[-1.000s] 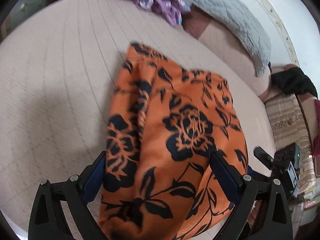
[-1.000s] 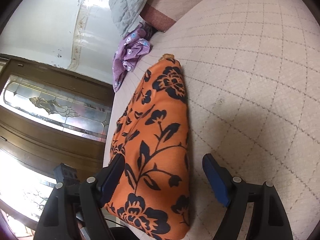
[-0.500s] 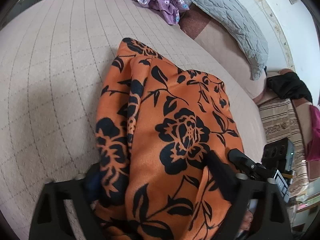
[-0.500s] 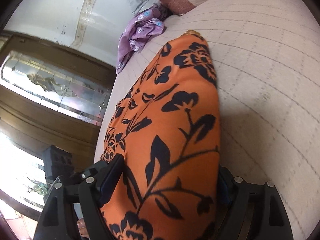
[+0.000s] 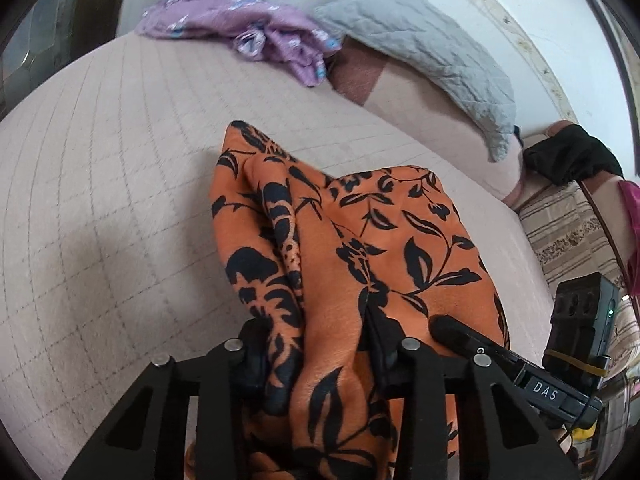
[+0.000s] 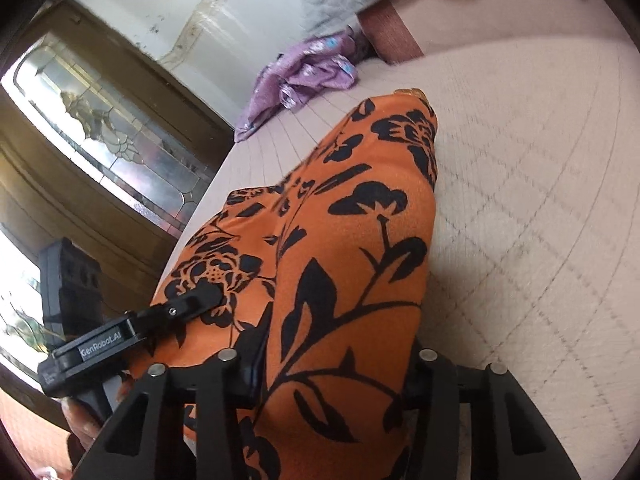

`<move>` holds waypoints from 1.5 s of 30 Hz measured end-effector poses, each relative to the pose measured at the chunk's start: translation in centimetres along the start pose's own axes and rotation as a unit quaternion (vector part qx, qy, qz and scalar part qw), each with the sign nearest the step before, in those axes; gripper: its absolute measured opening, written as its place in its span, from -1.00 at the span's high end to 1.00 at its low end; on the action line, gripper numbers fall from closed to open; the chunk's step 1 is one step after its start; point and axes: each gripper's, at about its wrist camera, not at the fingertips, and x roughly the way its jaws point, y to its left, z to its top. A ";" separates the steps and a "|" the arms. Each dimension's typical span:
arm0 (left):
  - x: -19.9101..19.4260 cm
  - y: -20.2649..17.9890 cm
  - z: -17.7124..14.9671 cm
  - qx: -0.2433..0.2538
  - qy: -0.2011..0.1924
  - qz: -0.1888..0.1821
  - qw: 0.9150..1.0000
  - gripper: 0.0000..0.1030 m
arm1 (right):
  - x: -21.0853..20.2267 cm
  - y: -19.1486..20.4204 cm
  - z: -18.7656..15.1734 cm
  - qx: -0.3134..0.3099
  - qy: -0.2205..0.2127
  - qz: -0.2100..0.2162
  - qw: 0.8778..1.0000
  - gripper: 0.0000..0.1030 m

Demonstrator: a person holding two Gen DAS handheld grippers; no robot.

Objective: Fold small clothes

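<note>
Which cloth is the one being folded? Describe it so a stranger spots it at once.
Start at the pale quilted bed. Up by the grey pillow lies a crumpled purple garment; nearer, the orange cloth has both grippers closing on its near end. Bright orange with black flowers and leaves sets it apart.

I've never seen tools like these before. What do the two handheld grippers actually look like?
Both are matte black with triangular cut-outs and silver rivets. The left gripper shows dark finger pads. Seen from the other camera, the right gripper carries a "DAS" label; the left one reads "GenRobot.AI".
</note>
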 end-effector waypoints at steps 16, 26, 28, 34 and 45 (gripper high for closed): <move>-1.1 -14.6 -1.4 0.115 -0.053 0.002 0.992 0.28 | -13.6 -4.9 1.1 -0.012 -0.093 -0.028 0.995 0.07; 0.4 -17.4 -2.5 0.135 -0.063 0.050 0.988 0.29 | -14.8 -7.9 1.0 0.010 -0.106 -0.015 0.994 0.07; 0.9 -17.7 -2.8 0.140 -0.061 0.061 0.986 0.29 | -14.6 -8.3 1.0 0.014 -0.103 -0.013 0.995 0.06; 2.5 -17.1 -2.9 0.138 -0.050 0.088 0.985 0.29 | -13.0 -9.5 1.3 0.030 -0.089 -0.007 0.996 0.06; 5.1 -15.3 -3.7 0.140 -0.026 0.119 0.983 0.29 | -9.3 -10.1 1.4 0.050 -0.055 -0.014 0.997 0.06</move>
